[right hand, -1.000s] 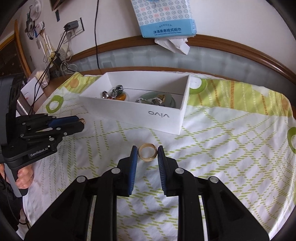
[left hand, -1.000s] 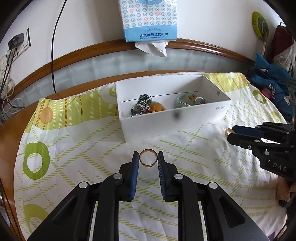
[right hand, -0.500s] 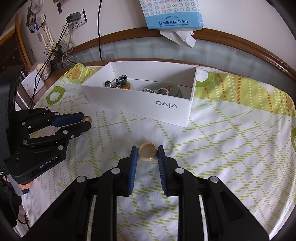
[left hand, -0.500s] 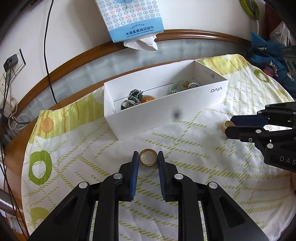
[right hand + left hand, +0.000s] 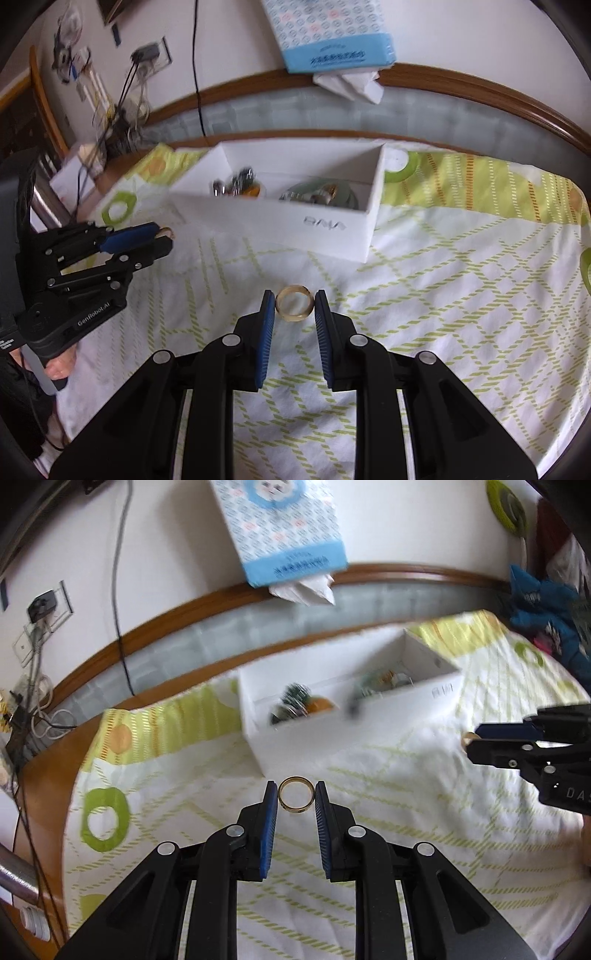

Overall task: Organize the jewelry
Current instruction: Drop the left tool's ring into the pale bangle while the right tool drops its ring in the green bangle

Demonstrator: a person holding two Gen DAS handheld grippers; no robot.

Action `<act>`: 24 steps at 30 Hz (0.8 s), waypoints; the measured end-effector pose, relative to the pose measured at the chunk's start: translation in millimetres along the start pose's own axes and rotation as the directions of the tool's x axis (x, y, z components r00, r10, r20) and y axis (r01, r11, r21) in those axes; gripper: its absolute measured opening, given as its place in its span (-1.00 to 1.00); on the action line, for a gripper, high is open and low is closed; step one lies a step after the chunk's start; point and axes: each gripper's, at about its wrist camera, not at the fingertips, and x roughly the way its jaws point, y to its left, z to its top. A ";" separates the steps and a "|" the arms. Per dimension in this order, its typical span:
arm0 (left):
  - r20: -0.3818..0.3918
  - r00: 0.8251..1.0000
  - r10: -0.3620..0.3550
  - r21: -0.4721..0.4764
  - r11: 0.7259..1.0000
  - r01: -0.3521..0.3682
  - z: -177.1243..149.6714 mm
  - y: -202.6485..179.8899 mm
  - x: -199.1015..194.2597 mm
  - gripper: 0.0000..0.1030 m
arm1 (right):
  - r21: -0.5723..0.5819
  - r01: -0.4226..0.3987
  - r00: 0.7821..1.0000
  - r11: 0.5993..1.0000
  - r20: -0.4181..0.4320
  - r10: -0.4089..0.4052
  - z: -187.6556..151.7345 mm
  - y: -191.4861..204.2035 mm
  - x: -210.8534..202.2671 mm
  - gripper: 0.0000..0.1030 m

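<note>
- Green-and-white patterned cloth [image 5: 155,775] covers a wooden table set against a white wall, where a blue tissue pack [image 5: 284,535] hangs.
- Left wrist view: the left gripper [image 5: 296,800] pinches a thin gold ring [image 5: 296,800] between its blue pads, the ring held up over the cloth just in front of the white box [image 5: 351,716].
- Same view: blurred jewelry lies inside the white box, a dark green and orange cluster [image 5: 301,707] to one side and pale pieces [image 5: 384,681] to the other.
- Same view: the right gripper [image 5: 471,740] comes in from the right edge with a small gold-coloured piece showing at its tip.
- Right wrist view: the right gripper [image 5: 294,309] is clamped on a wider, pale yellow ring [image 5: 294,308], held over the cloth [image 5: 461,295] near the box [image 5: 280,225].
- Same view: the left gripper [image 5: 167,236] sits at the left, beside the box's near corner, its ring [image 5: 165,232] visible at the fingertips.
- Same view: the box shows a printed logo on its front wall and jewelry in two groups inside.
</note>
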 end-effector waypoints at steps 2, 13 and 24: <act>0.018 1.000 -0.010 -0.031 0.999 0.010 12.5 10.2 -10.4 -0.60 | 0.019 -0.009 0.999 1.000 0.032 0.009 9.0 -3.4 -12.2 -0.59; 0.180 0.983 0.028 -0.208 0.978 0.011 111.4 48.4 -42.3 -0.60 | 0.077 -0.065 0.954 0.995 0.296 0.039 113.2 8.7 -68.2 -0.59; 0.026 0.993 -0.118 -0.217 0.969 0.121 84.0 32.3 35.8 -0.60 | 0.181 -0.085 0.994 0.980 0.081 0.071 97.7 -18.5 14.6 -0.59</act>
